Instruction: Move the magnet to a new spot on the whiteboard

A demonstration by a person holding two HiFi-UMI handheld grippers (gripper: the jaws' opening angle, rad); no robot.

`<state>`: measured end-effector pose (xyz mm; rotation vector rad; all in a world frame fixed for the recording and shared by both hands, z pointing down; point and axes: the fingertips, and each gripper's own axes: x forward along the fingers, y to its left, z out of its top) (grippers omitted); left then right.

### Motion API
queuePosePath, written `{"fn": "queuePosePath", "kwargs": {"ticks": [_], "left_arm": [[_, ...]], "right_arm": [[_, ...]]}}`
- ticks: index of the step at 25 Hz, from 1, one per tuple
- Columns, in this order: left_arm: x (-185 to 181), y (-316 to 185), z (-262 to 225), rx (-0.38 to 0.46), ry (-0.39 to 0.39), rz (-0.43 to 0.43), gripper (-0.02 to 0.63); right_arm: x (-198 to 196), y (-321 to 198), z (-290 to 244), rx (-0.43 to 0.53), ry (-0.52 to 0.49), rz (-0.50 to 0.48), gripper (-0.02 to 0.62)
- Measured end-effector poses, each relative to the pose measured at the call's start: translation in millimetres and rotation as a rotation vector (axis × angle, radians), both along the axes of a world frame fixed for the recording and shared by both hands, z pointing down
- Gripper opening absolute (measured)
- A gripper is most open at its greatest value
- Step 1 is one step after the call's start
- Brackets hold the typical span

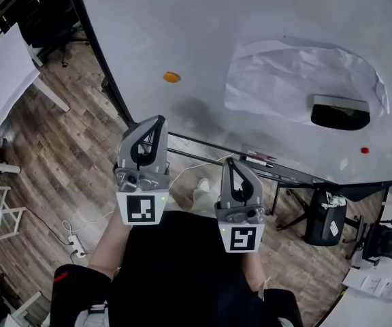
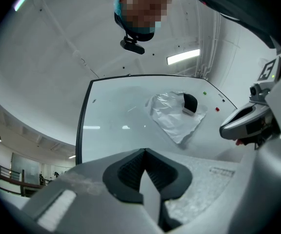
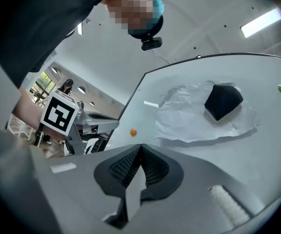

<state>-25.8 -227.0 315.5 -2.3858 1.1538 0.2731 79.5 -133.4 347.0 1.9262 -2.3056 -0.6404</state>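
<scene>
I see the orange magnet (image 1: pixel 171 77) stuck flat on the whiteboard (image 1: pixel 203 19), near its lower left corner. It looks round, so I can make out no long axis and no heading. My left claw (image 1: pixel 156 121) is closed together on nothing and sits by that same corner; the magnet lies beyond its tips, clear of them. My right claw (image 1: pixel 231 162) is also together and empty, by the board's bottom edge, farther from the magnet.

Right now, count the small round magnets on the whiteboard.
3: orange magnet left of the paper sheet, red magnet and green magnet to its right. More may hide beyond the frame.
</scene>
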Motion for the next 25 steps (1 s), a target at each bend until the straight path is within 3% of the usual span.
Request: {"fn": "queuePosePath", "kwargs": {"ticks": [18, 25], "left_arm": [[-38, 58, 18, -0.05, -0.045, -0.071, 0.0], [-52, 73, 22, -0.053, -0.024, -0.093, 0.0]], "right_arm": [[-50, 2, -6, 0.031, -0.037, -0.191, 0.001], [-65, 0, -6, 0.034, -0.035, -0.244, 0.0]]}}
